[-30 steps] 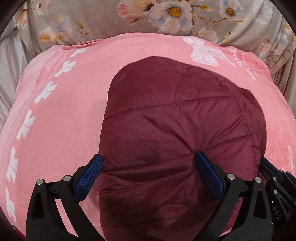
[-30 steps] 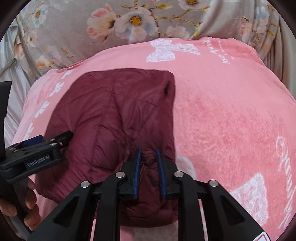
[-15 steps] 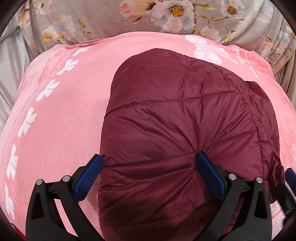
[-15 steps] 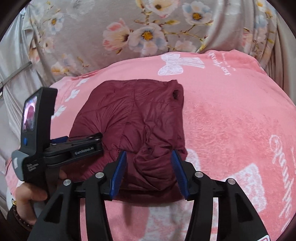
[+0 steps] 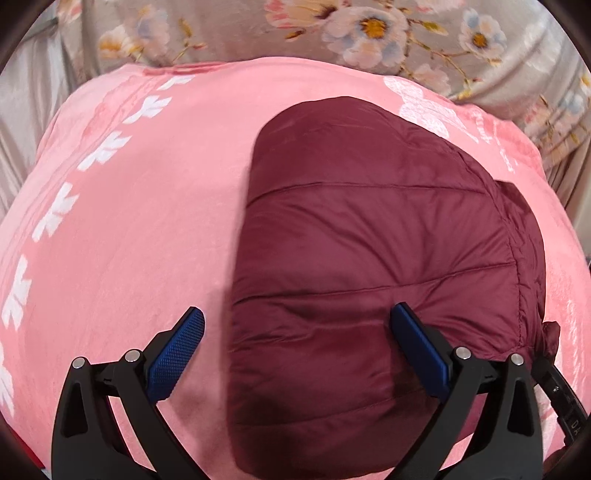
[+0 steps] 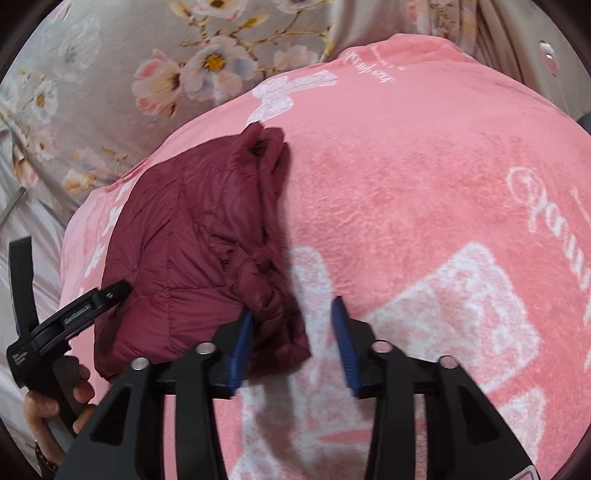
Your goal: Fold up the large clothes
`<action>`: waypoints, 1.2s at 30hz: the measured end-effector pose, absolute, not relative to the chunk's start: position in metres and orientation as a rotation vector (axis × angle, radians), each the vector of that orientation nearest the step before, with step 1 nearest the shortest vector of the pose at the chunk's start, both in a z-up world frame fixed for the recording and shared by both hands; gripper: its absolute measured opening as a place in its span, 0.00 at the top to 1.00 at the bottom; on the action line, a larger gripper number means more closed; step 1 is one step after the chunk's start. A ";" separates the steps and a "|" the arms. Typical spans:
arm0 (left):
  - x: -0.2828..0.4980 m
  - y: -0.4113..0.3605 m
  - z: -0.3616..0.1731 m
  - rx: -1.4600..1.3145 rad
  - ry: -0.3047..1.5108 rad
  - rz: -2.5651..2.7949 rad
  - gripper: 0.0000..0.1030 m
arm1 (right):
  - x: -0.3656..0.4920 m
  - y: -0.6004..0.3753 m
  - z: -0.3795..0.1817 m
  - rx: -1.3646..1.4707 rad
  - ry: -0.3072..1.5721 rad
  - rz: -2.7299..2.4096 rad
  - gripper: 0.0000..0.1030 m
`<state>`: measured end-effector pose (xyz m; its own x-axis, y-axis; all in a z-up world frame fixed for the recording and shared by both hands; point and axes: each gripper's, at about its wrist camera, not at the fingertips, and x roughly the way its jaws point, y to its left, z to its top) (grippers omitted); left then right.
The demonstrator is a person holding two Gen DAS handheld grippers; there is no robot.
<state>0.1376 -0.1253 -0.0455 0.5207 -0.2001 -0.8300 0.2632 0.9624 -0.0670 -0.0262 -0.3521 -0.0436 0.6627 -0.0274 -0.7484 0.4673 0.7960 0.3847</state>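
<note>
Jacket [image 5: 388, 280] is the thing being folded, a puffy dark red one, and it lies in a thick bundle on the pink blanket [image 5: 147, 221] that covers the bed. It sits there because the blanket is a wide, soft, flat place to fold on. At 12 o'clock, past the blanket, is a grey sheet with flowers [image 5: 369, 29].

In the left view, the left tool [image 5: 295, 328] is wide open and holds nothing. One blue pad [image 5: 177, 350] is over bare blanket at 7 o'clock, and the other pad is over the jacket at 5 o'clock. It hangs above the near edge, I think to be ready to press or tidy the bundle.

In the right view, the right tool [image 6: 291, 343] has its jaws opening, about half way. A folded lump of the jacket lies partly in the gap, next to the left pad, but nothing squeezes it. I think it is letting the cloth go so the fold can lie flat. A hand [image 6: 55, 398] at 8 o'clock holds the left tool's handle.

The jacket looks almost fully folded.
</note>
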 end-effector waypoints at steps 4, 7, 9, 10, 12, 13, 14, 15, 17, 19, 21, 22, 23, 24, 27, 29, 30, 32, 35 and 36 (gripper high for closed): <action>0.149 -0.111 -0.050 -0.039 1.058 -0.316 0.05 | -0.009 -0.353 -0.038 0.596 0.820 -0.273 0.49; 0.157 -0.103 -0.058 -0.135 1.115 -0.352 0.04 | 0.006 -0.356 -0.045 0.642 0.848 -0.214 0.46; 0.163 -0.098 -0.067 -0.207 1.157 -0.376 0.04 | 0.016 -0.358 -0.058 0.707 0.875 -0.164 0.45; 0.166 -0.096 -0.070 -0.241 1.176 -0.388 0.04 | 0.020 -0.359 -0.064 0.739 0.881 -0.146 0.44; 0.168 -0.095 -0.074 -0.274 1.188 -0.402 0.04 | 0.022 -0.358 -0.069 0.770 0.871 -0.138 0.40; 0.169 -0.095 -0.074 -0.273 1.184 -0.404 0.04 | 0.022 -0.358 -0.069 0.776 0.863 -0.134 0.38; 0.169 -0.097 -0.074 -0.267 1.179 -0.407 0.04 | 0.024 -0.357 -0.069 0.780 0.859 -0.131 0.37; 0.170 -0.099 -0.073 -0.259 1.172 -0.412 0.04 | 0.025 -0.357 -0.069 0.784 0.855 -0.128 0.37; 0.173 -0.104 -0.073 -0.255 1.163 -0.420 0.04 | 0.028 -0.358 -0.070 0.788 0.852 -0.123 0.37; 0.174 -0.108 -0.072 -0.252 1.156 -0.437 0.04 | 0.028 -0.357 -0.069 0.788 0.850 -0.114 0.46; 0.171 -0.110 -0.069 -0.249 1.152 -0.451 0.10 | 0.027 -0.357 -0.070 0.812 0.846 -0.067 0.62; 0.168 -0.111 -0.066 -0.241 1.143 -0.449 0.14 | 0.026 -0.356 -0.069 0.807 0.844 -0.058 0.69; 0.166 -0.112 -0.063 -0.225 1.134 -0.449 0.17 | 0.026 -0.355 -0.066 0.798 0.838 -0.048 0.74; 0.163 -0.113 -0.059 -0.205 1.121 -0.447 0.25 | 0.025 -0.353 -0.062 0.789 0.829 -0.040 0.81; 0.157 -0.115 -0.043 -0.149 1.082 -0.453 0.44 | 0.019 -0.346 -0.049 0.743 0.797 -0.035 0.86; 0.154 -0.113 -0.032 -0.138 1.058 -0.468 0.55 | 0.014 -0.336 -0.036 0.696 0.764 -0.038 0.87; 0.152 -0.112 -0.024 -0.138 1.040 -0.482 0.60 | 0.010 -0.332 -0.029 0.678 0.746 -0.036 0.87; 0.146 -0.108 -0.006 -0.135 0.997 -0.508 0.65 | 0.005 -0.323 -0.011 0.642 0.704 -0.031 0.87; 0.141 -0.109 0.018 -0.127 0.936 -0.544 0.68 | -0.005 -0.311 0.020 0.578 0.637 -0.039 0.88; 0.137 -0.109 0.029 -0.123 0.908 -0.561 0.68 | -0.009 -0.308 0.031 0.556 0.612 -0.044 0.88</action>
